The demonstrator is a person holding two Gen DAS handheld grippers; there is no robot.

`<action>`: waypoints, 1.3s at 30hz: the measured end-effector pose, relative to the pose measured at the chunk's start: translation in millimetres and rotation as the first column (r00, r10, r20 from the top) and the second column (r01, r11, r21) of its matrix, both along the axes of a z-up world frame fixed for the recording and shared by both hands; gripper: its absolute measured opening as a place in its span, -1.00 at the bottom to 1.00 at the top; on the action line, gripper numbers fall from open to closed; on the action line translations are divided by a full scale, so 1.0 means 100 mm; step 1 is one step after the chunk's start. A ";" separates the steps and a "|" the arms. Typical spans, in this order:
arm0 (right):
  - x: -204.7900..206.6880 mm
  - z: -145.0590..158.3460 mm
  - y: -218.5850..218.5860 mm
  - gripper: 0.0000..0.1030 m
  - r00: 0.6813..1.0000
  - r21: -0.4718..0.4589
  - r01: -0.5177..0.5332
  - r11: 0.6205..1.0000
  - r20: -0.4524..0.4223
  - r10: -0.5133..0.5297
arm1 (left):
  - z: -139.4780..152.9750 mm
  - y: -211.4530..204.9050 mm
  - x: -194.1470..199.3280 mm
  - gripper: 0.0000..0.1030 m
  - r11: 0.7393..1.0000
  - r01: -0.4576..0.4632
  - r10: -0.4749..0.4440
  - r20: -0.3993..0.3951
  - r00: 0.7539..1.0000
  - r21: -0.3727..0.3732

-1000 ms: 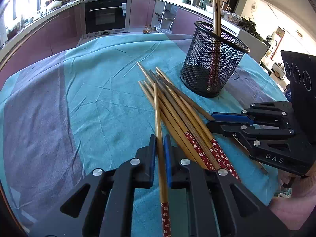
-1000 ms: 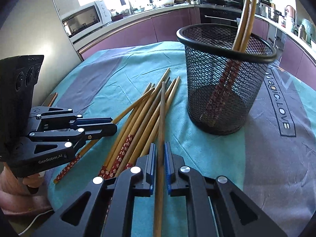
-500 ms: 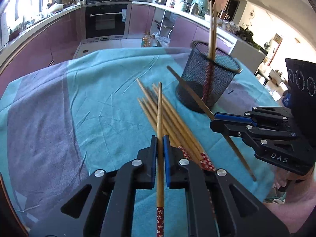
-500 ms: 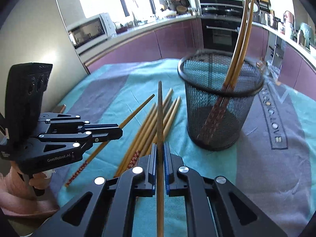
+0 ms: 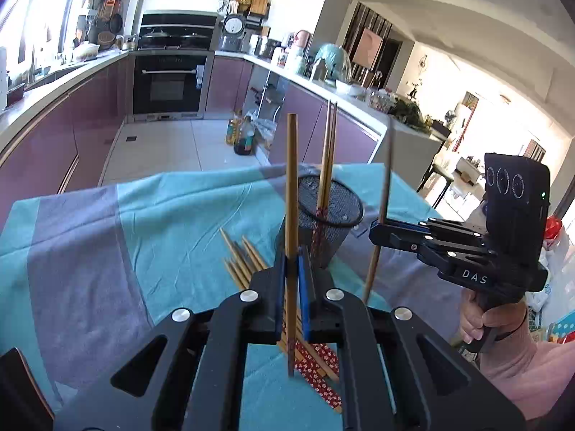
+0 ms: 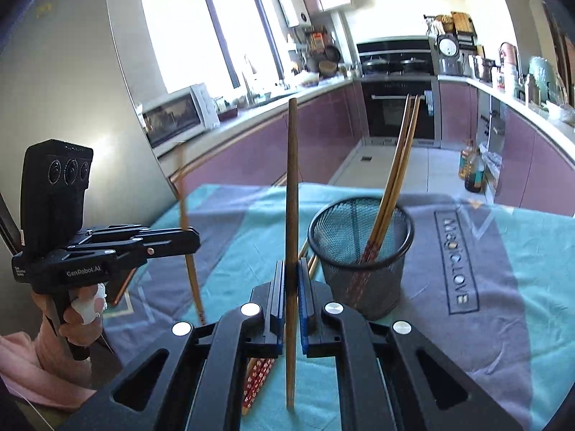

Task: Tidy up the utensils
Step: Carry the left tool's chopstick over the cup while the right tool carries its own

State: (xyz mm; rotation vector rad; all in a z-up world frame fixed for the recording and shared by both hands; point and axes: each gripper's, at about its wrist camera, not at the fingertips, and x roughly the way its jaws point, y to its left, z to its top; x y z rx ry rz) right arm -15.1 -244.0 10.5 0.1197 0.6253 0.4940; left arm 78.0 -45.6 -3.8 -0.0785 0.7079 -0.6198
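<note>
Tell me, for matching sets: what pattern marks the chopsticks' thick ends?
Red with small white flowers, on the wooden chopsticks lying on the cloth; clearest in the left wrist view.

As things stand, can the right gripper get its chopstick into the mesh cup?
Probably yes. The right gripper is shut on a chopstick held upright above the table, the mesh cup stands close beside it with its mouth open, and only two chopsticks lean inside.
</note>
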 end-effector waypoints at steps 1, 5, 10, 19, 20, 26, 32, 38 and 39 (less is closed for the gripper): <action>0.00 0.04 -0.03 -0.89 1.000 0.007 0.002 1.000 0.009 -0.002 | 0.06 0.00 0.01 -0.86 1.000 -0.003 0.003 0.009 1.000 -0.008; 0.02 0.17 -0.15 -0.89 0.999 0.028 0.012 1.000 0.041 -0.013 | 0.23 0.04 0.00 -0.86 0.999 -0.008 0.010 0.045 0.999 -0.049; 0.08 0.36 -0.24 -0.89 0.997 0.054 0.016 0.998 0.075 -0.020 | 0.45 0.00 0.06 -0.86 0.995 -0.009 0.017 0.083 0.996 -0.096; 0.17 0.72 -0.35 -0.89 0.986 0.062 0.040 0.997 0.157 -0.049 | 0.92 -0.20 0.16 -0.86 0.988 0.019 0.012 0.199 0.980 -0.155; 0.17 0.74 -0.35 -0.89 0.986 0.064 0.040 0.997 0.161 -0.050 | 0.96 -0.22 0.18 -0.86 0.987 0.021 0.012 0.206 0.978 -0.158; 0.28 0.84 -0.42 -0.89 0.978 0.072 0.072 0.995 0.193 -0.085 | 1.14 -0.40 0.28 -0.86 0.989 0.017 0.020 0.236 0.972 -0.150; 0.39 0.80 -0.43 -0.89 0.972 0.070 0.111 0.991 0.198 -0.123 | 1.05 -0.63 0.36 -0.86 0.995 0.013 0.009 0.221 0.975 -0.096; 0.55 0.59 -0.35 -0.89 0.986 0.047 0.104 0.993 0.129 -0.110 | 0.83 -0.82 0.45 -0.86 1.000 0.022 -0.019 0.173 0.985 -0.018; 0.58 0.53 -0.35 -0.89 0.989 0.045 0.100 0.994 0.108 -0.105 | 0.79 -0.86 0.45 -0.86 1.000 0.027 -0.027 0.161 0.987 -0.002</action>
